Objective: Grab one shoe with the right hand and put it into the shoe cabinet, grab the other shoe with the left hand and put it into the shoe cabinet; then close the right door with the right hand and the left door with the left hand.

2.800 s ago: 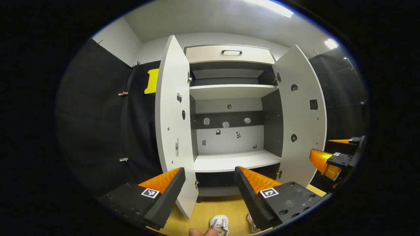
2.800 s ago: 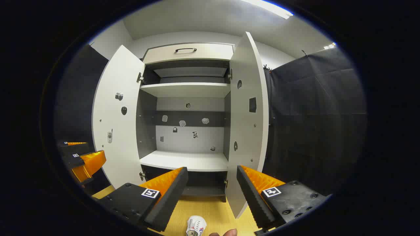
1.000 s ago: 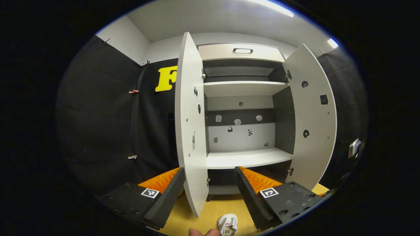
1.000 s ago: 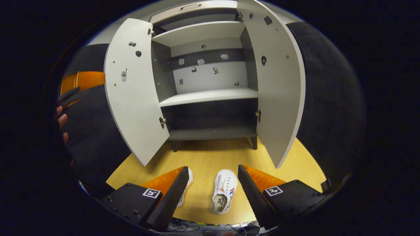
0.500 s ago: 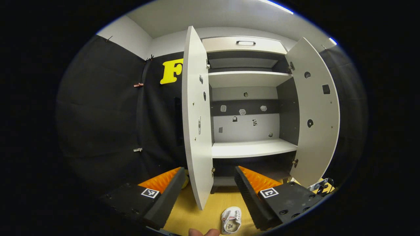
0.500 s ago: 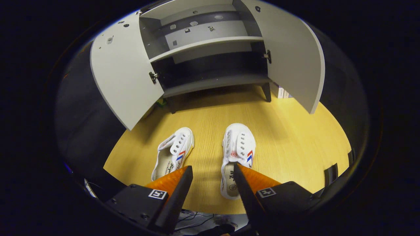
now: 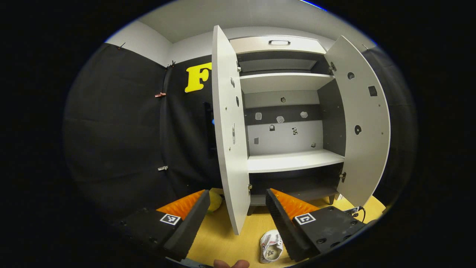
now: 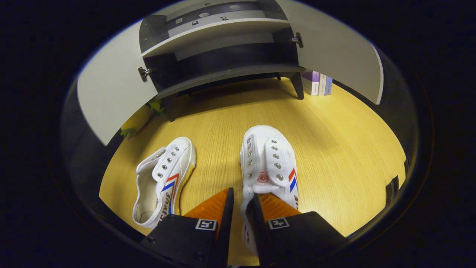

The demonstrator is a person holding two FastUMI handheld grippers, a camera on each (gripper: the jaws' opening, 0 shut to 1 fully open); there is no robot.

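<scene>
The right gripper (image 8: 241, 208) points down at the floor with its jaws drawn nearly together on the near side wall of a white shoe (image 8: 268, 163), at the heel end by the opening. The wall sits between the two fingers, and both seem to press on it, though the contact itself is partly hidden. Just to the left of the jaws lies the second shoe (image 8: 163, 182), apart from the first, toe pointing away. Beyond both, further ahead of the jaws, stands the shoe cabinet (image 8: 223, 44) with both doors swung open and a dark bottom shelf bare.

To do this grasp well, the pinch likely needs to sit deep on the canvas wall, not just on the rim. Soft canvas may fold, so a firm squeeze before lifting seems wise. Lift straight up, keeping the sole level and clear of the neighbouring shoe.

The left gripper (image 7: 236, 214) is held higher, jaws spread wide and holding nothing. The left door (image 7: 228, 130) stands edge-on ahead of the gap between them, and one shoe (image 7: 270, 250) lies on the floor just inside its right finger.
</scene>
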